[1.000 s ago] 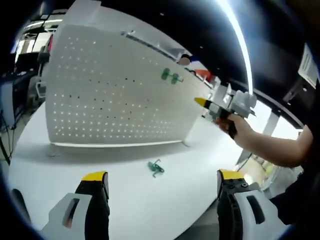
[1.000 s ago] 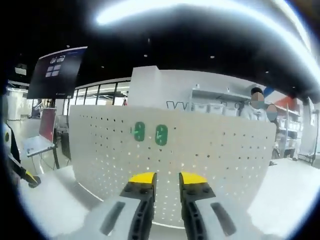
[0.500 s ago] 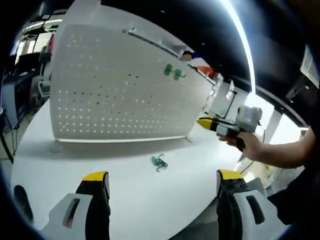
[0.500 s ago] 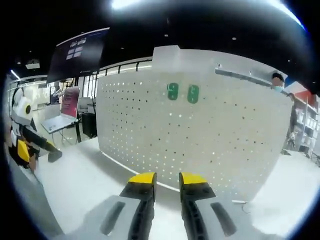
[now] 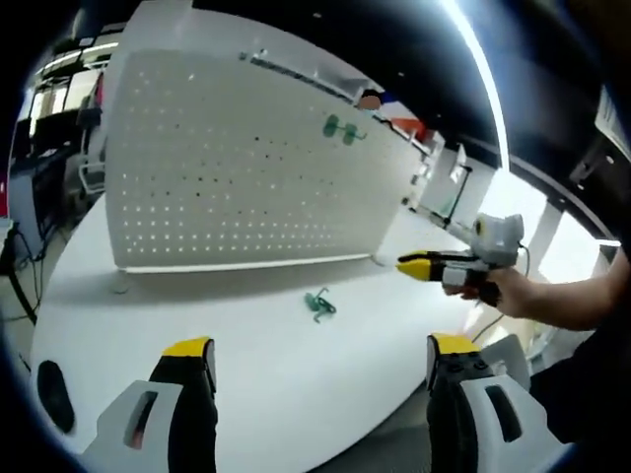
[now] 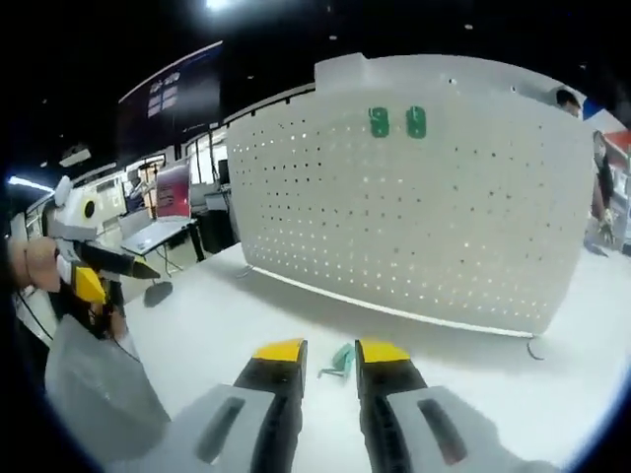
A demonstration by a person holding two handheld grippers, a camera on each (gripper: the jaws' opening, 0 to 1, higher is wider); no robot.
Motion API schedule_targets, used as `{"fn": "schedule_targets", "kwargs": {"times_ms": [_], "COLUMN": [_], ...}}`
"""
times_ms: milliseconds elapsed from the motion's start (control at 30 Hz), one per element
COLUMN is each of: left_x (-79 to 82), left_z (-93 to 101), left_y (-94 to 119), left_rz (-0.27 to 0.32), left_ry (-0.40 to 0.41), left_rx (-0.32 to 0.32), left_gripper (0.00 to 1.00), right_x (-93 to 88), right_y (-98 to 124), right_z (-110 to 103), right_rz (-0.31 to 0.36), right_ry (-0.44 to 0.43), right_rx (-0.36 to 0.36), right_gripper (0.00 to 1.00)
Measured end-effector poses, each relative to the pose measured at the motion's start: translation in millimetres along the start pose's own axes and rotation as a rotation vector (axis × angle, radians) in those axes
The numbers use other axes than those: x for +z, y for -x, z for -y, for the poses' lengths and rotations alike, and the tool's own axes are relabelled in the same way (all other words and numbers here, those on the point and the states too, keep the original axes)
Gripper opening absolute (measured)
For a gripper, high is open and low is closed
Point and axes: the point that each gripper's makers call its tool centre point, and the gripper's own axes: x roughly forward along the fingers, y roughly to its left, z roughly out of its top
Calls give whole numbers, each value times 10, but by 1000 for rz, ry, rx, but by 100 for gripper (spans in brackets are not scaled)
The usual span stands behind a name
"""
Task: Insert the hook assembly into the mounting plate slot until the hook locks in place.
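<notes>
Two grippers are mine, one in each hand, both held above the round white table (image 5: 296,384) that carries the upright white perforated mounting plate (image 5: 237,168).

Taking that plate as landmark in the left gripper view: my left gripper (image 5: 320,360) hangs in front of it over the table's near edge, its yellow-tipped jaws spread wide and gripping nothing. One small green hook assembly (image 5: 318,304) lies loose on the tabletop just in front of the plate's lower edge. Two green hooks (image 5: 341,129) sit side by side in the plate's upper right part. Beyond the plate's right end my right hand (image 5: 503,293) reaches in, holding the right gripper (image 5: 412,266) level, tips toward the plate.

In the right gripper view, the left gripper (image 6: 84,281) shows left of the plate (image 6: 424,207). My right gripper (image 6: 330,352) points at the plate's foot, jaws narrowly parted and clasping nothing; the loose hook assembly (image 6: 341,359) lies on the table seen between its tips. The two mounted hooks (image 6: 397,122) stay near the plate's top.
</notes>
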Motion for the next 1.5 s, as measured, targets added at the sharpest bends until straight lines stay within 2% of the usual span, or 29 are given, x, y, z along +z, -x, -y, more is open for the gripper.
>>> {"fn": "schedule_targets", "kwargs": {"times_ms": [167, 300, 600, 667, 767, 867, 1000, 1300, 1367, 1400, 1500], "left_x": [-99, -203, -286, -317, -372, -402, -436, -412, -419, -425, -438], "left_z": [8, -30, -58, -73, -98, -86, -100, -118, -127, -135, -148], "left_y": [21, 40, 81, 82, 65, 50, 16, -86, -99, -107, -124], "left_rz": [-19, -58, -72, -80, -96, -107, -121, -134, -136, -138, -143], "left_ry": [6, -3, 15, 16, 20, 24, 28, 33, 40, 45, 52], "left_rx": [6, 26, 43, 49, 57, 55, 56, 47, 47, 48, 45], "left_gripper": [89, 90, 89, 89, 89, 88, 88, 87, 87, 87, 86], "right_x": [-218, -363, -611, -655, -707, -754, -718, -656, -667, -671, -665], "right_y": [103, 178, 250, 250, 230, 161, 20, -424, -536, -575, -722], "right_z": [-79, -124, -184, -211, -242, -215, -149, -75, -49, -27, 31], "right_rz": [-66, -116, -174, -198, -242, -293, -318, -325, -334, -342, -351], "right_ry": [11, 65, 82, 107, 195, 298, 401, 453, 462, 478, 488], "right_rx": [40, 65, 105, 127, 171, 209, 232, 274, 275, 273, 272], "right_gripper": [17, 17, 17, 17, 19, 20, 20, 18, 16, 11, 10]}}
